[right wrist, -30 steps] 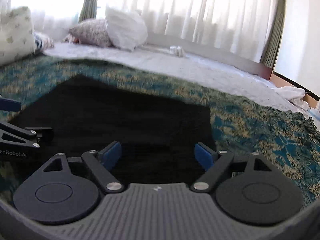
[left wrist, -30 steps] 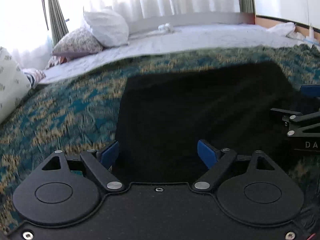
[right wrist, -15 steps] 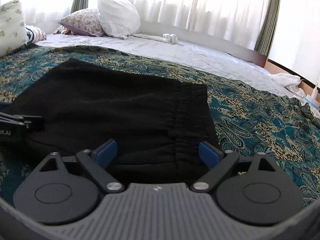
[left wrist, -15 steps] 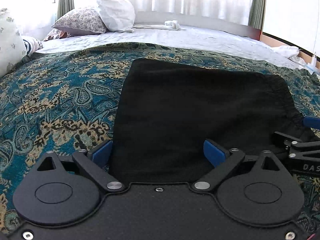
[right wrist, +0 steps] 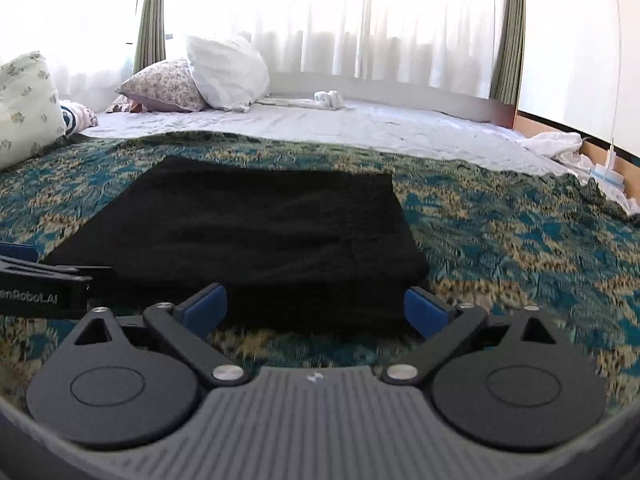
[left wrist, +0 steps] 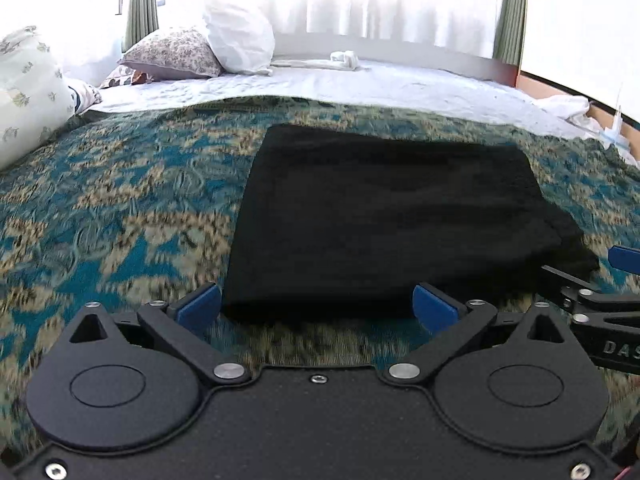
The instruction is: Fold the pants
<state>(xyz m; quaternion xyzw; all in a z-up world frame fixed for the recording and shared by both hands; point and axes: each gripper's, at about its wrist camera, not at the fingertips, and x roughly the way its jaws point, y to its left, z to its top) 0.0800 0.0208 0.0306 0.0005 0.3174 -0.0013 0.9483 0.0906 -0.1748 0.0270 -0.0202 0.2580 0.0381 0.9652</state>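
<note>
Left hand-held gripper (right wrist: 44, 280) reads, seemingly, "enRobot.AI"

Open bedspread (left wrist: 120, 216) around pants (left wrist: 384, 216) (pillows (left wrist: 236, 36) far)

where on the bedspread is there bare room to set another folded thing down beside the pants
Free: the patterned bedspread left of the folded black pants, up to the floral pillow; the stretch right of the pants in the right wrist view, toward the white cloth; the white sheet behind. Crowded: the near edge, where the left gripper and right gripper sit open.
</note>
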